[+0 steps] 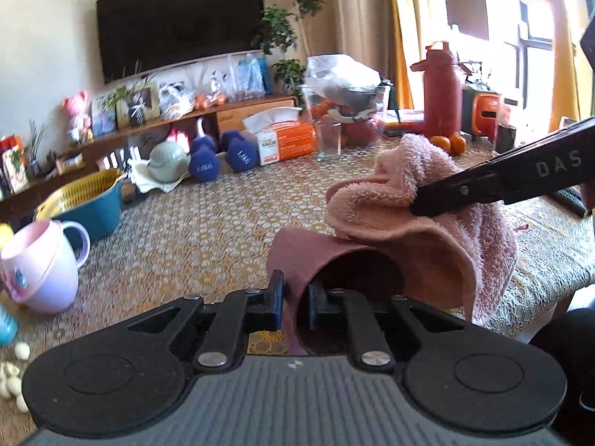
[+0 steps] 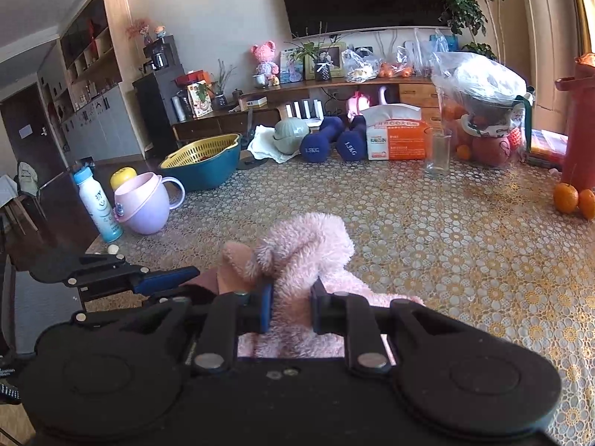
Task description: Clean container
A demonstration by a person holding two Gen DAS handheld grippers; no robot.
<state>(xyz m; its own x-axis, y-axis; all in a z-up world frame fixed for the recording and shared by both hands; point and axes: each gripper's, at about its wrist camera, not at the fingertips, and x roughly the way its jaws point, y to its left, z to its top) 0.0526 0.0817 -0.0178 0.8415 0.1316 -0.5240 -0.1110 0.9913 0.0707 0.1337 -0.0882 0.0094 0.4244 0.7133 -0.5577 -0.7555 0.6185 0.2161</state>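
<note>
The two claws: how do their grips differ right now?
The left claw pinches the rim wall of the brownish cup, one finger inside and one outside. The right claw clamps a bunched fold of the fluffy pink towel, draped over that cup. Both are shut.

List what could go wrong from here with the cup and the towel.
1. The left tongs pinch only the brown cup by its thin wall; pushing the towel in could twist it loose.
2. The right tongs hold a bunch of towel while the rest drapes over the cup's mouth, so it may snag there.
3. The cup sits near the table edge; if dropped, it could fall off.
</note>
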